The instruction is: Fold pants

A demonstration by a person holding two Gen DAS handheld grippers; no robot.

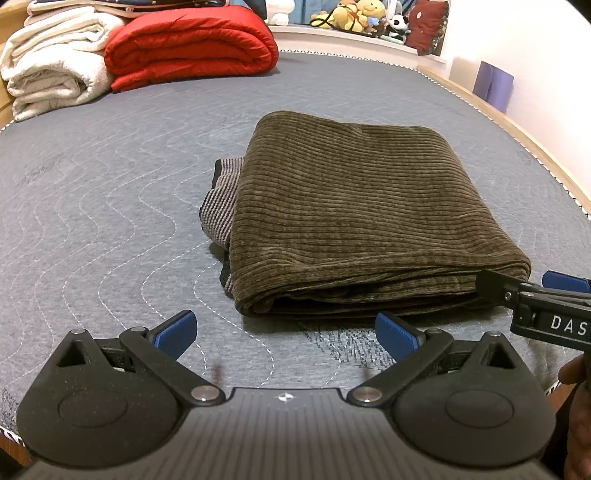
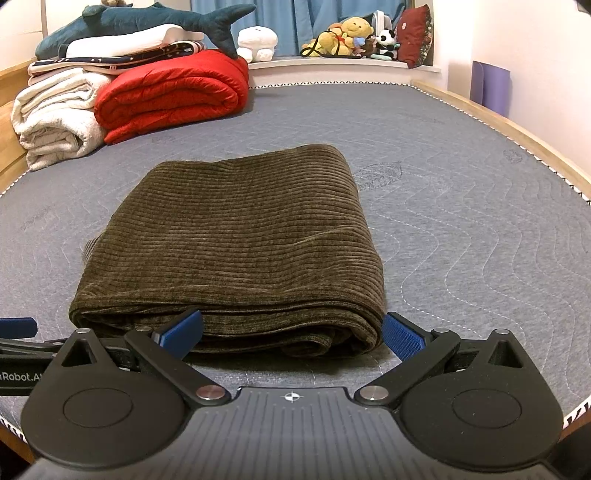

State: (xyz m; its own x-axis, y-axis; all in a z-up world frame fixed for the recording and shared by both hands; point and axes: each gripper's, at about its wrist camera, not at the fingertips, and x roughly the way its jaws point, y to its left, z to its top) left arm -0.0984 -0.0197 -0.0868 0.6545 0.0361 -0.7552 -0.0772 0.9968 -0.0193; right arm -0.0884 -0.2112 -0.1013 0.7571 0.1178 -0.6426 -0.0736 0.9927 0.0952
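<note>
A: Bedding stood at 10 o'clock on the grey mattress (image 2: 461, 177): a rolled red quilt (image 2: 173, 92) beside stacked white blankets (image 2: 55, 118), with a plush shark (image 2: 147, 18) lying on top. Soft toys (image 2: 351, 37) lined the ledge at 12 to 1 o'clock, and a purple mat (image 2: 491, 88) leaned on the wall at 2 o'clock.

B: Anything in the way?

A: Nothing lay between the pants (image 2: 236, 236) and either tool. The pants sat folded into a thick olive corduroy packet, mid-mattress.

B: Relative to the grippers?

A: From the right wrist view, the right gripper (image 2: 291, 334) was released, jaws spread, its blue pads flanking the packet's near right end at 12 o'clock; contact could not be judged. From the left wrist view, the left gripper (image 1: 286, 334) was likewise spread wide and held nothing, the pants (image 1: 362, 214) just ahead at 12 to 1 o'clock, apart from its pads.

B: Orientation?

A: Long axis ran roughly 6 to 12 o'clock, leaning a little left in the left view. Layered edges faced the grippers. A striped grey lining (image 1: 221, 206) peeked out on the 9 o'clock side.
</note>
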